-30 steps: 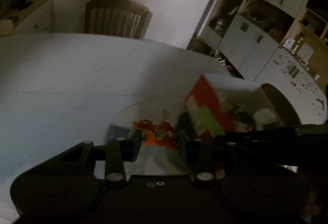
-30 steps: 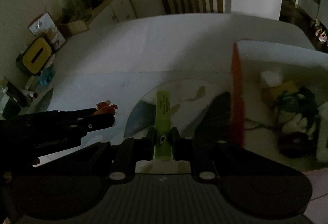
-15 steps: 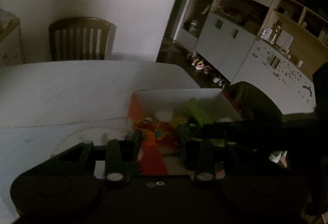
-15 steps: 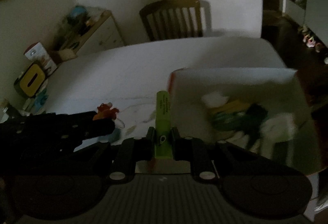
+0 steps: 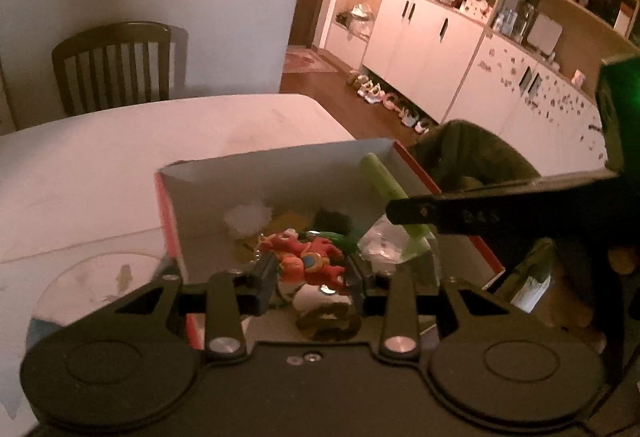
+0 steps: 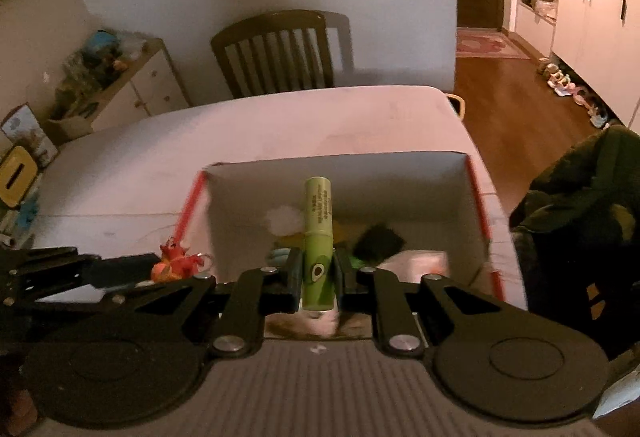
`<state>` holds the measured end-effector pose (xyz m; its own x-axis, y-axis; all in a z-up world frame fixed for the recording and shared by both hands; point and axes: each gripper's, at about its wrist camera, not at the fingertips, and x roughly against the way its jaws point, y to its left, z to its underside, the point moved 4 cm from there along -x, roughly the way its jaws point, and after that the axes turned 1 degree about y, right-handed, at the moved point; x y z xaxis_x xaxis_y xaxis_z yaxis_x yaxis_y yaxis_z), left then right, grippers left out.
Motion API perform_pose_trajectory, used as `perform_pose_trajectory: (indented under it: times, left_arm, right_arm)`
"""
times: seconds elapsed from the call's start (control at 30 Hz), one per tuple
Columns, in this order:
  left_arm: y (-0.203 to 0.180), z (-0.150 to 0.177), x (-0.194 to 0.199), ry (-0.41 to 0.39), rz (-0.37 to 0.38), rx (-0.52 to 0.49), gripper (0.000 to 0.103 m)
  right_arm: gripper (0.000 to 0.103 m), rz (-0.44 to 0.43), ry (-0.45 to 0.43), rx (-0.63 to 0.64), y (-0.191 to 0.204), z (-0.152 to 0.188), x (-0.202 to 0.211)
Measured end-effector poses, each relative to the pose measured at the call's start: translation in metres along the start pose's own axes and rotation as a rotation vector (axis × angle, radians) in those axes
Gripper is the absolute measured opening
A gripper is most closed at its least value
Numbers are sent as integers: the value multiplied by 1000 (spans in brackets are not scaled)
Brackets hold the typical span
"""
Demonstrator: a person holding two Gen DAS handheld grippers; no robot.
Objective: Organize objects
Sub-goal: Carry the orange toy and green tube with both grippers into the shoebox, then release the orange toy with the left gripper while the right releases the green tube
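Note:
My left gripper point(image 5: 312, 273) is shut on a red-orange toy figure point(image 5: 308, 257) and holds it over the near part of an open cardboard box with red sides point(image 5: 168, 213). My right gripper point(image 6: 318, 273) is shut on a green tube with an avocado label point(image 6: 318, 233), held upright over the same box point(image 6: 476, 197). The tube also shows in the left wrist view point(image 5: 384, 181), and the toy in the right wrist view point(image 6: 176, 261). Inside the box lie a white tuft point(image 5: 246, 217), a black item point(image 6: 378, 243) and other small things.
The box stands on a white table point(image 6: 248, 141) with a round clear plate point(image 5: 80, 277) to its left. A wooden chair point(image 6: 276, 49) stands behind the table. A dark jacket point(image 6: 580, 205) hangs at the right. White cabinets point(image 5: 432, 37) line the far wall.
Both grippers have swung right from the plate to above the box, each still holding its object. The view has brightened.

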<state>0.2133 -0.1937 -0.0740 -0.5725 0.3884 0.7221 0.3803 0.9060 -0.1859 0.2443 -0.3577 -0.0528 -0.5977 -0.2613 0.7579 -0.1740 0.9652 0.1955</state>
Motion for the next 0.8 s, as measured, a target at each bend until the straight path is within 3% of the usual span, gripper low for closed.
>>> perform_pose_trajectory:
  times: [0.3, 0.53, 0.8]
  left_arm:
    - [-20, -2, -44, 57, -17, -49, 36]
    - [-16, 2, -73, 141, -26, -20, 36]
    - [-13, 4, -91, 196, -38, -23, 36]
  right_arm:
    - [16, 25, 68, -32, -35, -4, -40]
    - [16, 17, 148, -36, -41, 5, -68]
    - [15, 18, 182, -7, -42, 12, -81]
